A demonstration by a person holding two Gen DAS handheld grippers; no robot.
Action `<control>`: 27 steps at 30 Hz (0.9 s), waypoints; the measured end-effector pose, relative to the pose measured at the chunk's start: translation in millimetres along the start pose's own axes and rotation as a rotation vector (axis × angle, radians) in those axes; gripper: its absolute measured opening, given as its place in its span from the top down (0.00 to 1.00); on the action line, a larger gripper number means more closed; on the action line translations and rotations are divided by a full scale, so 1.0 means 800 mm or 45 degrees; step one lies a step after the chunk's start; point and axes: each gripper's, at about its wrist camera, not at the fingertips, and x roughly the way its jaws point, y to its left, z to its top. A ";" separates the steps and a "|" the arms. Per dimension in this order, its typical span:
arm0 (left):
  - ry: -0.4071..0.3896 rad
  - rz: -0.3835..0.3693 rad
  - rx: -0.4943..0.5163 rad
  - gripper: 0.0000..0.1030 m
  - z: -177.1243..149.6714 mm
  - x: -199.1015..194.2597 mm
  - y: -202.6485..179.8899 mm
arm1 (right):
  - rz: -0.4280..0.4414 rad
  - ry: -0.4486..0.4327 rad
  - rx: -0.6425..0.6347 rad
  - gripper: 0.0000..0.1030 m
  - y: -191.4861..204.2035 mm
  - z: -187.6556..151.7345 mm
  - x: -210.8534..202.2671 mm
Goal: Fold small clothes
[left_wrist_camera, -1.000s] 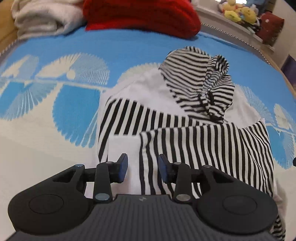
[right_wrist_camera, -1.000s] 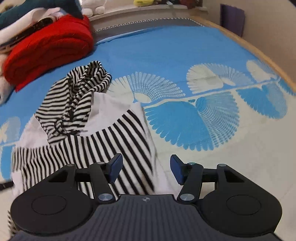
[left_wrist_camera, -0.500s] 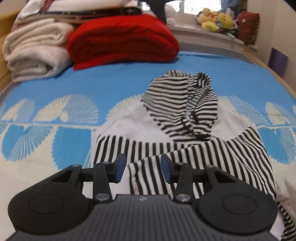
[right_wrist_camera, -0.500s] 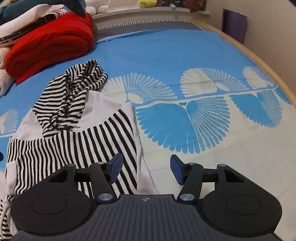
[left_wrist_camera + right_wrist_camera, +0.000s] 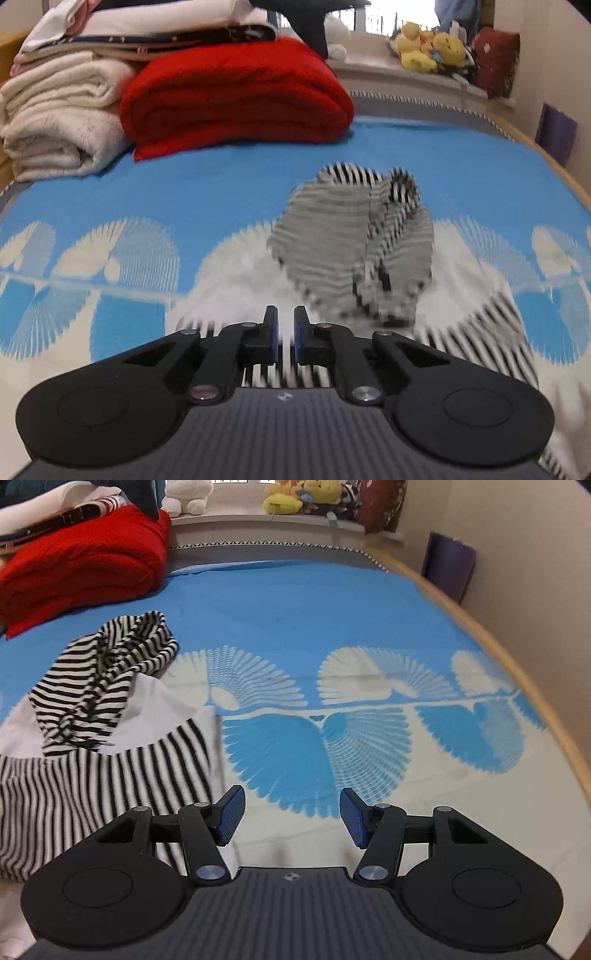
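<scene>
left gripper [image 5: 286,328]: jaws closing, narrow gap, striped fabric blurred behind, grip unclear | right gripper [image 5: 289,821]: fingers apart, empty, over bare bedspread [image 5: 295,620] | striped hoodie [image 5: 96,716]: mid-bed, hood toward the red blanket [image 5: 236,99] at the far edge

1. The striped hoodie [image 5: 92,775] is soft matt knit cloth.
2. The blue bedspread [image 5: 295,620] is flat woven cloth, matt.
3. The red blanket [image 5: 236,99] looks thick and fleecy.
4. The cream towels [image 5: 59,122] are rough terry.
5. The bed edge [image 5: 517,657] looks like smooth pale wood.
</scene>
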 end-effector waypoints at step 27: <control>0.239 -0.114 0.003 0.76 0.224 0.403 -0.080 | -0.060 0.084 0.085 0.43 -0.019 0.008 0.053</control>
